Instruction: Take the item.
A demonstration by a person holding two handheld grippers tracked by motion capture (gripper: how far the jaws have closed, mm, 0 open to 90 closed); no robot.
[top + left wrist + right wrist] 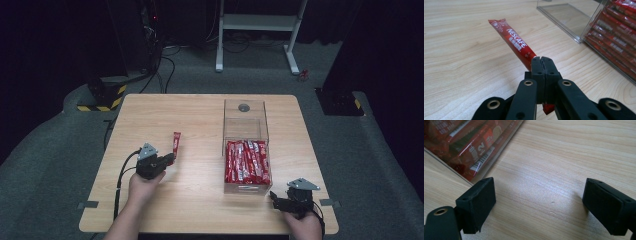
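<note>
Left claw (541, 60) clamps one sachet (512, 42) by its end, clear of the bench (200, 200); right claw (539, 205) rests wide beside the box (245, 125).

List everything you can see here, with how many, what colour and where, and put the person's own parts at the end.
table: one, light wood, centre of the high view.
clear box: one, transparent, on the table's right half; far half bare.
packed sachets: many, red, filling the box's near half; number unclear.
held sachet: one, red, pinched at one end by the left gripper.
white frame: one, on the floor beyond the table.
left gripper: one, black, jaws shut on the sachet.
right gripper: one, black, jaws apart, near the box's front corner.
hands: two, at the table's near edge.
</note>
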